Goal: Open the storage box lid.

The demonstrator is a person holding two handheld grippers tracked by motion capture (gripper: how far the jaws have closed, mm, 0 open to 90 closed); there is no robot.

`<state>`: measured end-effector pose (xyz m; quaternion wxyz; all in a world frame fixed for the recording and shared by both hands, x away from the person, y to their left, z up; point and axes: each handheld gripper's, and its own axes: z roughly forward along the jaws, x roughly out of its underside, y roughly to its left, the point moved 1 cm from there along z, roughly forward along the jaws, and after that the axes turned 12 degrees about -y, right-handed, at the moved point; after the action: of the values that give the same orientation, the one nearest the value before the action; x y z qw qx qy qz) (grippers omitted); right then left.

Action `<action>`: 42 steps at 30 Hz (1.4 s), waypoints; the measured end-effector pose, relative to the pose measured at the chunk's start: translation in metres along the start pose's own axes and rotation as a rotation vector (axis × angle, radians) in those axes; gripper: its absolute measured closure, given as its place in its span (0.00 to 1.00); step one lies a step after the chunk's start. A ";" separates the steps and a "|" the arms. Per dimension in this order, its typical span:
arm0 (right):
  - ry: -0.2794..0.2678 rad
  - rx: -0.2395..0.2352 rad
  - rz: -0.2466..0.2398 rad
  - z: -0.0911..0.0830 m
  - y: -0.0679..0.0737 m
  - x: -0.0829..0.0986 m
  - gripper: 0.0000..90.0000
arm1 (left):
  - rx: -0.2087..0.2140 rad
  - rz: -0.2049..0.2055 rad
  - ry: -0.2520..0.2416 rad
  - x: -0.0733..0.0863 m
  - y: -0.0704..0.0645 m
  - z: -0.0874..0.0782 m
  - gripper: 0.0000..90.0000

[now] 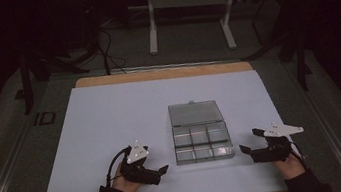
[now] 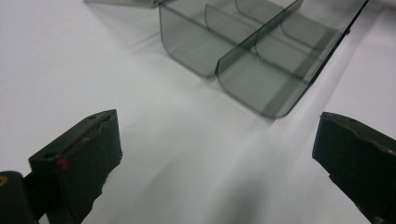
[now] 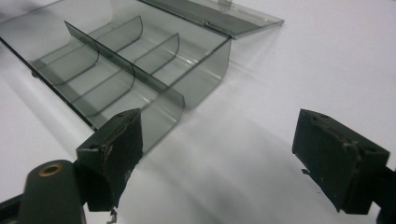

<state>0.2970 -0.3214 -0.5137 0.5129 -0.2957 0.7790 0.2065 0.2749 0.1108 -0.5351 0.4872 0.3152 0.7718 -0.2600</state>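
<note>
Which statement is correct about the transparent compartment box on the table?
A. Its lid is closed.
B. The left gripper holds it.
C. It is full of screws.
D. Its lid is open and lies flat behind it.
D: the compartment box shows bare dividers, and its lid lies flat on the table's far side.

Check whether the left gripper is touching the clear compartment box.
Apart. The left gripper view shows bare white table between the open left gripper and the clear compartment box; the high view shows the same gap.
</note>
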 end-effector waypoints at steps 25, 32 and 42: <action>0.017 0.072 -0.091 -0.023 0.000 0.036 0.16 | -0.196 -0.022 -0.019 0.021 0.009 -0.031 0.03; 0.001 0.127 -0.072 -0.028 -0.007 0.037 0.16 | -0.221 0.009 -0.021 0.022 0.007 -0.032 0.03; -0.037 0.180 -0.017 -0.031 -0.012 0.039 0.16 | -0.267 0.063 -0.070 0.024 0.000 -0.036 0.03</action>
<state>0.2725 -0.3593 -0.5375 0.5535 -0.2513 0.7822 0.1367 0.2461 0.1419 -0.5433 0.5593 0.2623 0.7719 -0.1503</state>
